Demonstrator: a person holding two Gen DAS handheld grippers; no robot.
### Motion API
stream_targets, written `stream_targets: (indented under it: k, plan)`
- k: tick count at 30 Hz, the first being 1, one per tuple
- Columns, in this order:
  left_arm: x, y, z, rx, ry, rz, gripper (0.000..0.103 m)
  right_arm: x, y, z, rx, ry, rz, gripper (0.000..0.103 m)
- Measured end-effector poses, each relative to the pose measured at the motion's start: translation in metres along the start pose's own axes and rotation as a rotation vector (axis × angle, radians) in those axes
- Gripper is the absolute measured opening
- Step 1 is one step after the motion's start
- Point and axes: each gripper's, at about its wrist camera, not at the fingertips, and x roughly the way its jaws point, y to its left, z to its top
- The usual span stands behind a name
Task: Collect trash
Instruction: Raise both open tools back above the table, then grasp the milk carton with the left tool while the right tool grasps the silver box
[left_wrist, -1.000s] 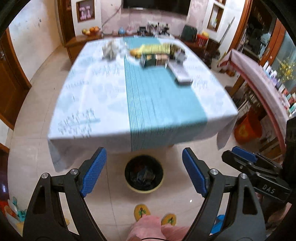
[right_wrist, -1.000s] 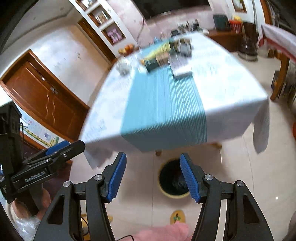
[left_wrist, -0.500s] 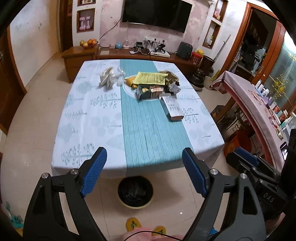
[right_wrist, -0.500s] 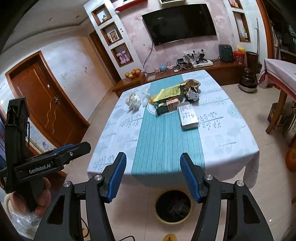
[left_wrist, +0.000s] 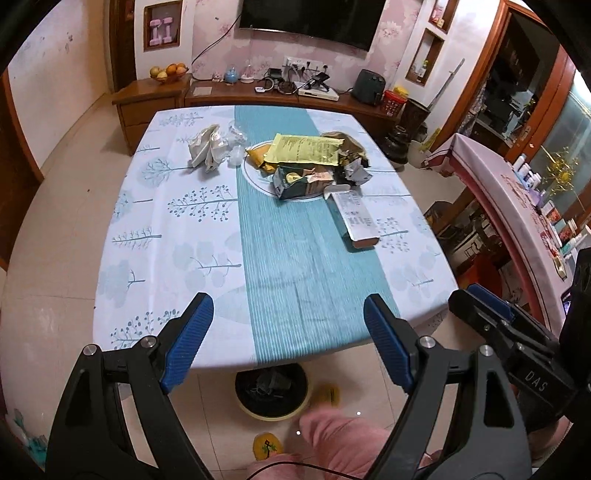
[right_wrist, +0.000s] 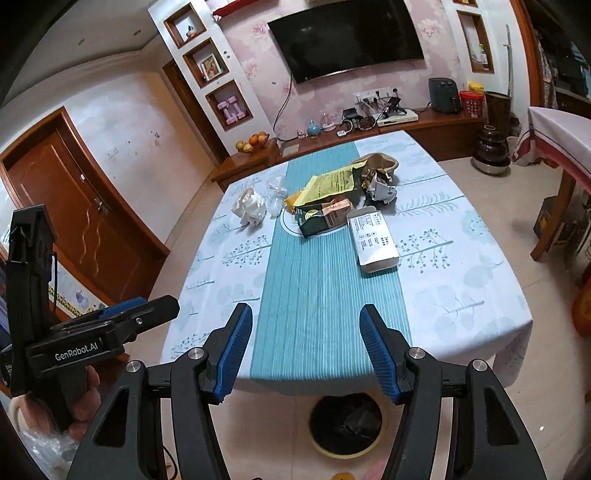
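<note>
Both views have lifted and steadied over the last second — the blurred table edge has given way to a sharp look across the blue-striped tablecloth table (left_wrist: 295, 258), so picking can begin. The wrapper pile (left_wrist: 306, 162) lies at its far end, the round black bin (right_wrist: 345, 421) under its near edge. The left gripper (left_wrist: 288, 343) and right gripper (right_wrist: 306, 347) gape wide, empty — only the right view shows the hand (right_wrist: 83, 402) gripping the left tool.

Crumpled wrappers (left_wrist: 207, 147), yellow packet (left_wrist: 304, 149), green pouch (left_wrist: 295, 182), white box (left_wrist: 356, 218) clustered at table's far end; bin (left_wrist: 271, 389) below.
</note>
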Motion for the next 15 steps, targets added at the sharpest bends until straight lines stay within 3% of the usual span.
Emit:
stream_targets:
  k: [8, 15]
  plan:
    - [0.063, 0.015, 0.035, -0.093, 0.07, 0.052, 0.081, 0.093, -0.044, 0.047, -0.01, 0.109, 0.002, 0.061]
    - [0.127, 0.0, 0.079, -0.047, 0.129, 0.106, 0.081, 0.199, -0.091, 0.094, -0.058, 0.216, -0.071, 0.061]
